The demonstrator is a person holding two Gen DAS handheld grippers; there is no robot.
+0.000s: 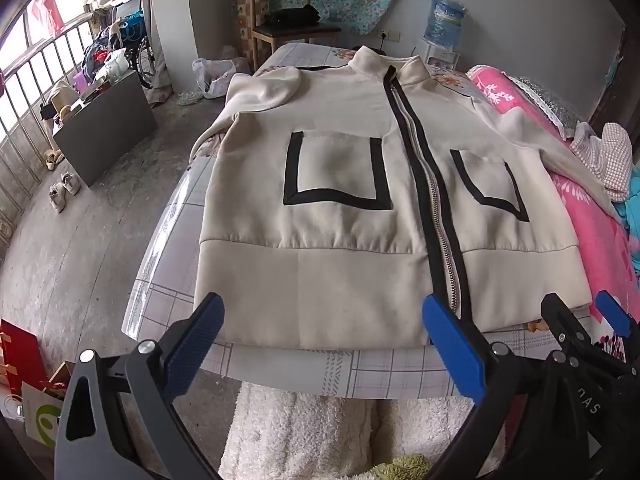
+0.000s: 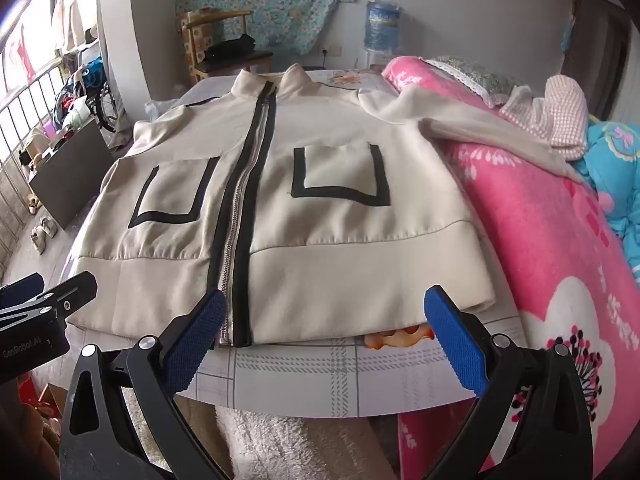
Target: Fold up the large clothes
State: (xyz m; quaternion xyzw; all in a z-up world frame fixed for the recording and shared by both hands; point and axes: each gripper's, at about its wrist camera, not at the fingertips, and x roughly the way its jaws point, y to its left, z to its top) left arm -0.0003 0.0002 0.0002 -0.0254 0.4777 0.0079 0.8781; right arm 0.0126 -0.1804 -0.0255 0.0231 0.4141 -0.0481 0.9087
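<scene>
A cream jacket with a black-edged zipper and two black-trimmed pockets lies flat and zipped on the bed, collar at the far end, hem toward me. The same jacket fills the right wrist view; its right sleeve drapes onto the pink quilt. My left gripper hovers open just above the hem's left half, nothing between its blue pads. Over the hem's right half, beside the zipper's lower end, my right gripper also stands open and holds nothing. In the left wrist view, the right gripper shows at the right edge.
The bed sheet is white with grey checks. A pink flowered quilt and a pillow lie along the right side. On the floor to the left stand a grey cabinet and shoes. A wooden chair and water jug stand beyond the bed.
</scene>
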